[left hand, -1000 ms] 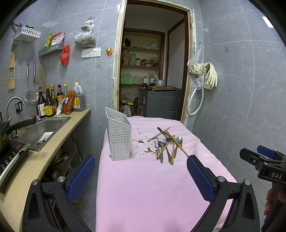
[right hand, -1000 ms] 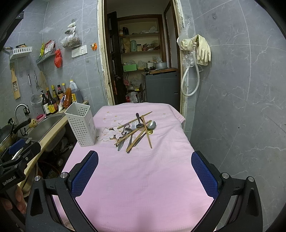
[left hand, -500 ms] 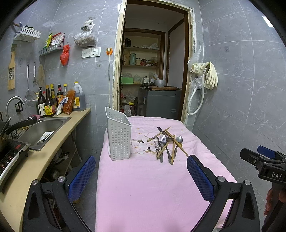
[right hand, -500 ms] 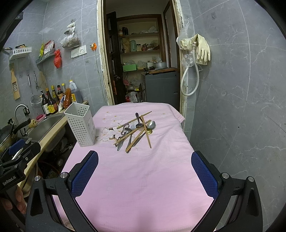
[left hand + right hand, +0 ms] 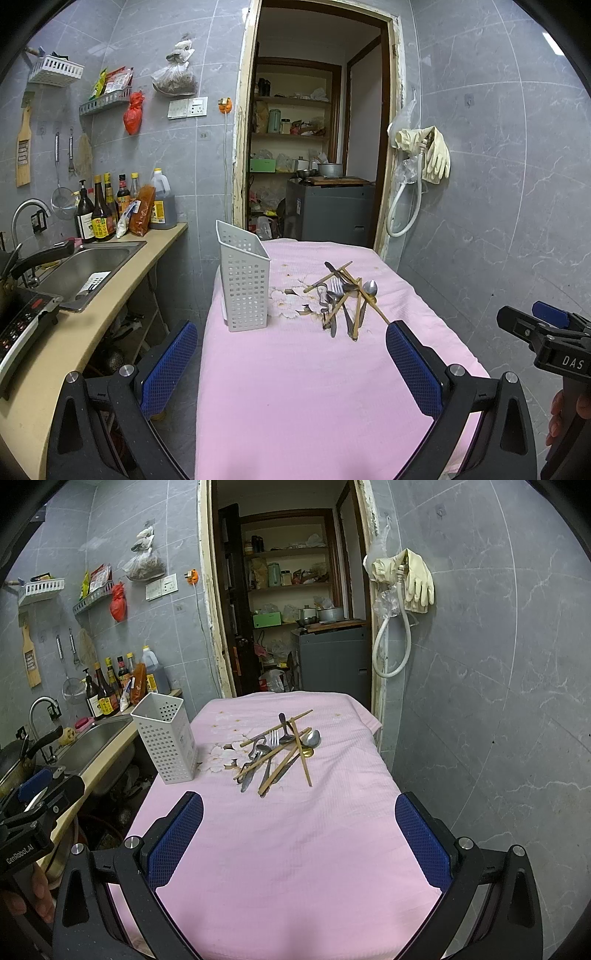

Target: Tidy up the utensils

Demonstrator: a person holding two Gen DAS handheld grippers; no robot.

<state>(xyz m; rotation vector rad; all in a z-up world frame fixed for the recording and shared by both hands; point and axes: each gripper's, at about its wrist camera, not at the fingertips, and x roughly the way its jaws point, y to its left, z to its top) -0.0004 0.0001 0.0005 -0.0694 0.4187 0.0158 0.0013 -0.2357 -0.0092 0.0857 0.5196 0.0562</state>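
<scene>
Both grippers hang over the near end of the pink tablecloth [image 5: 295, 849], holding nothing. The left gripper [image 5: 291, 354] has its blue pads spread wide apart, and the right gripper [image 5: 299, 830] is just as wide.

The utensil pile [image 5: 279, 751] sits in the middle of the right wrist frame, slightly above centre. It's a tangle, so counts are rough: four wooden chopsticks [image 5: 303, 760] crossing each other, one fork [image 5: 272, 738], at least two spoons [image 5: 313, 739], maybe a knife underneath — can't separate the rest.

One white perforated holder [image 5: 166, 738] stands upright to the left of the pile, near the table's left edge, clearly apart from the utensils. It looks empty from here.

Left side of the frame: one steel sink [image 5: 99, 738] and a row of sauce bottles [image 5: 107, 698] — six or so.
</scene>
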